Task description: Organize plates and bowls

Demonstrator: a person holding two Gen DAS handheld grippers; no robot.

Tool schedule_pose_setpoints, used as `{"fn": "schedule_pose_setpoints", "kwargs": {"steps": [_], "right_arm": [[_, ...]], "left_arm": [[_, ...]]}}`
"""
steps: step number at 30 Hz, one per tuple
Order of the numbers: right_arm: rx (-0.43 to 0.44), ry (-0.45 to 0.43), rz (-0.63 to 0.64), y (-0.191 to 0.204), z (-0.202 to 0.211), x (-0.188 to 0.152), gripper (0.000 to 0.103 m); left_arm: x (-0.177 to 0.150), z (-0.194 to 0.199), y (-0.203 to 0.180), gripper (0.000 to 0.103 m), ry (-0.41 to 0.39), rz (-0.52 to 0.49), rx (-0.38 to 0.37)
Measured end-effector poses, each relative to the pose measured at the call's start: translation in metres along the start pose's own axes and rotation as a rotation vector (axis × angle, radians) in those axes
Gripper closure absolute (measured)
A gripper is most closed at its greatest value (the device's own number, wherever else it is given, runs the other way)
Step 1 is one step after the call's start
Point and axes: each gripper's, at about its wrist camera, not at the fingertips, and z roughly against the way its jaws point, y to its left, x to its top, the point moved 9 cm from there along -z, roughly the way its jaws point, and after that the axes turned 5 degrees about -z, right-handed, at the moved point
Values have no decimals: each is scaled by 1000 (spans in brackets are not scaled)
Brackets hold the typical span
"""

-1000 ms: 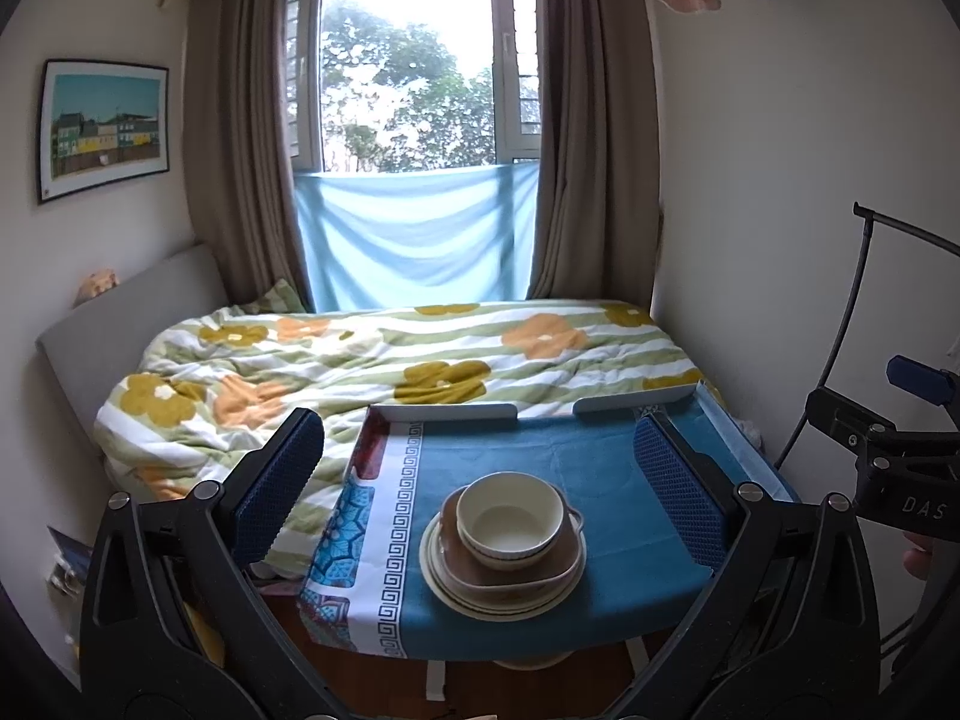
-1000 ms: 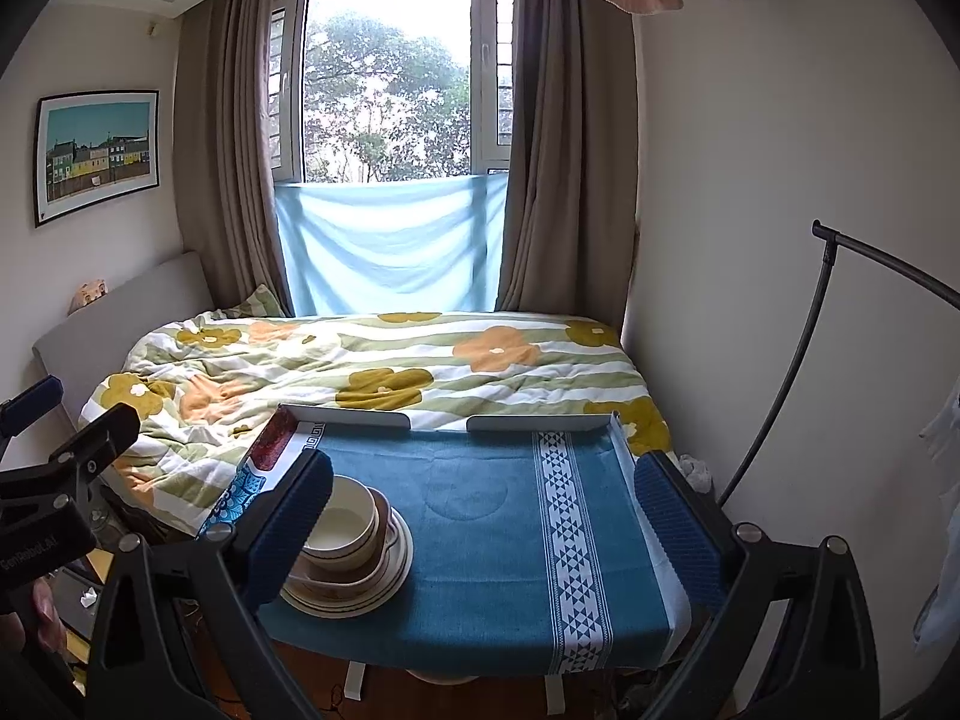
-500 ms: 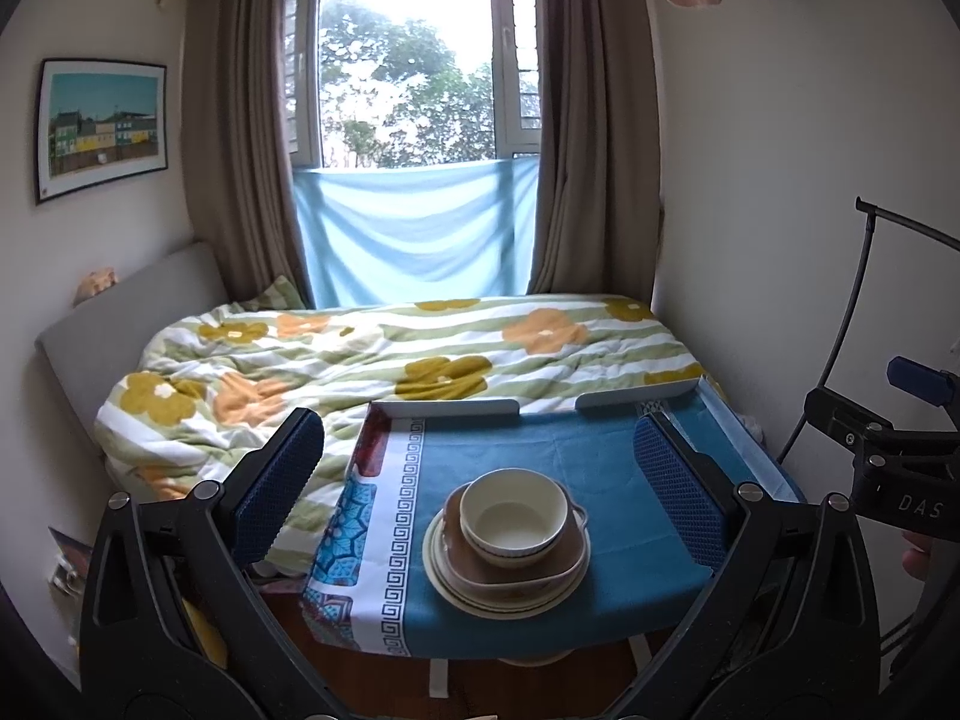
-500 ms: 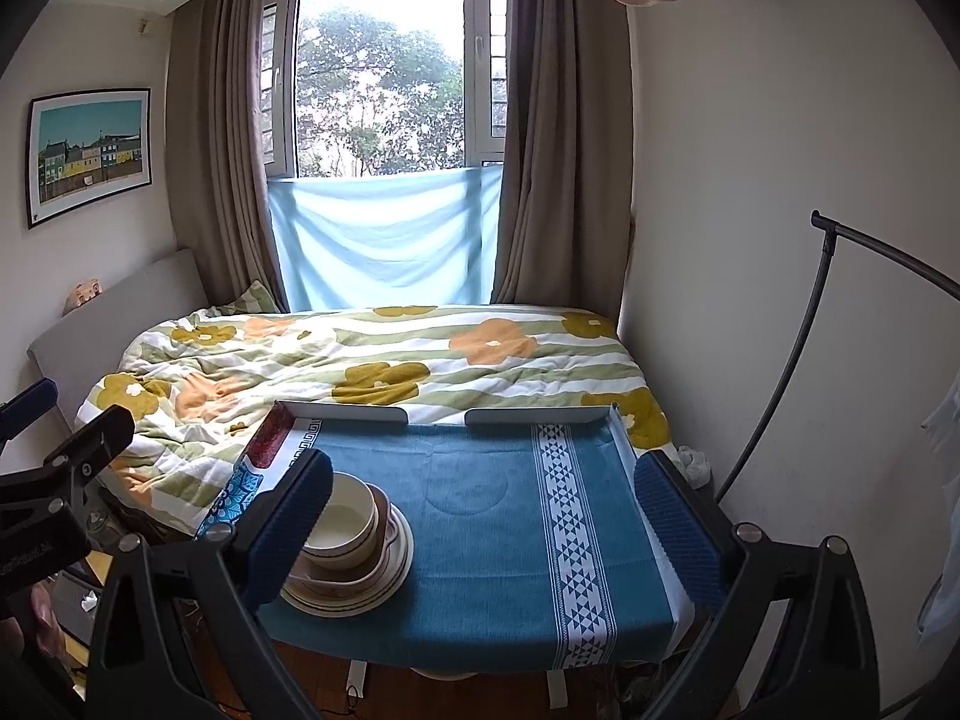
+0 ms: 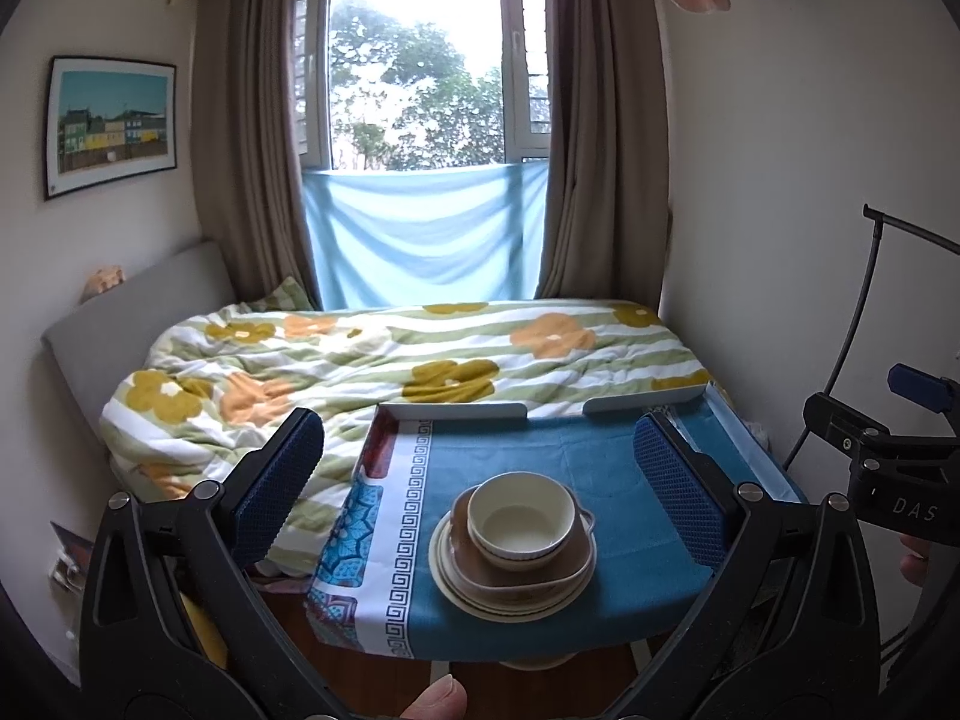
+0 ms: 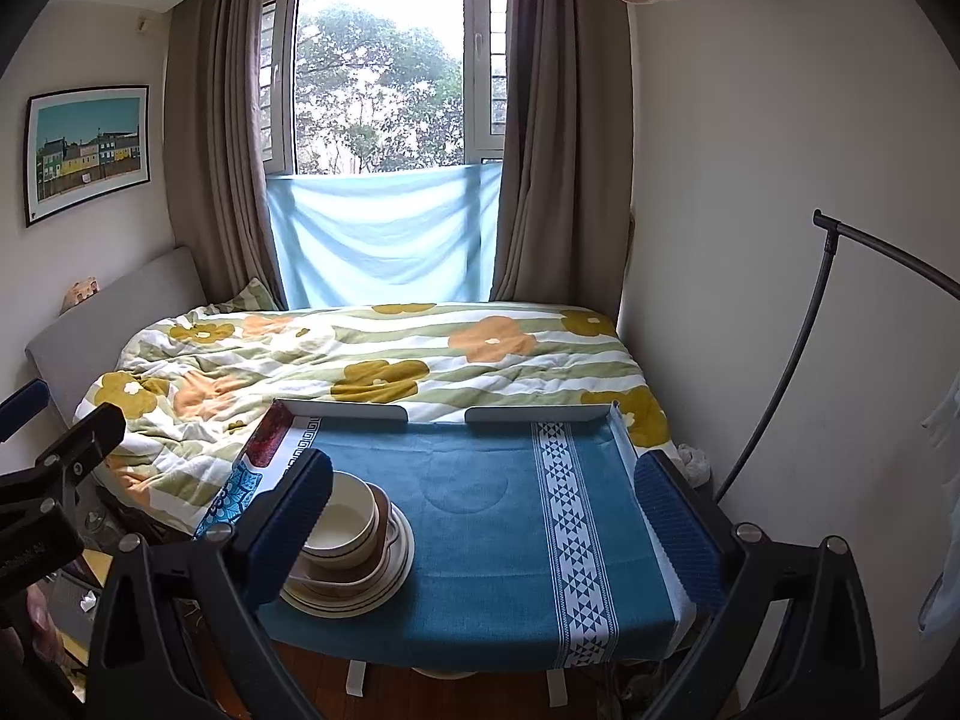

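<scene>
From the left wrist view, our left tool (image 5: 474,483) is spread wide with nothing between its blue pads. The stack of dishes (image 5: 513,546) sits on the desk (image 5: 600,468), on the teal cloth near the front edge, and it shows right in the gap between the two fingers but well ahead of them, no contact. A cream bowl (image 5: 521,519) is on top, nested in a brown dish over pale plates. The right tool (image 5: 900,480) pokes in at the right edge.

From the right wrist view, our right tool (image 6: 480,495) is spread wide too, also empty. Here the stack of dishes (image 6: 360,558) lies off to the left, partly hidden behind the left finger (image 6: 288,516), at the desk's (image 6: 480,534) front-left part. The bed (image 6: 372,360) sits behind the desk.
</scene>
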Motion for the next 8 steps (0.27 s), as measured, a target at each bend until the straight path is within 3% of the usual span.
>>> {"fn": "schedule_pose_setpoints", "kwargs": {"steps": [8], "right_arm": [[4,9,0,6,-7,-1,3]], "left_arm": [[2,-4,1,0,-29,-25,15]]}}
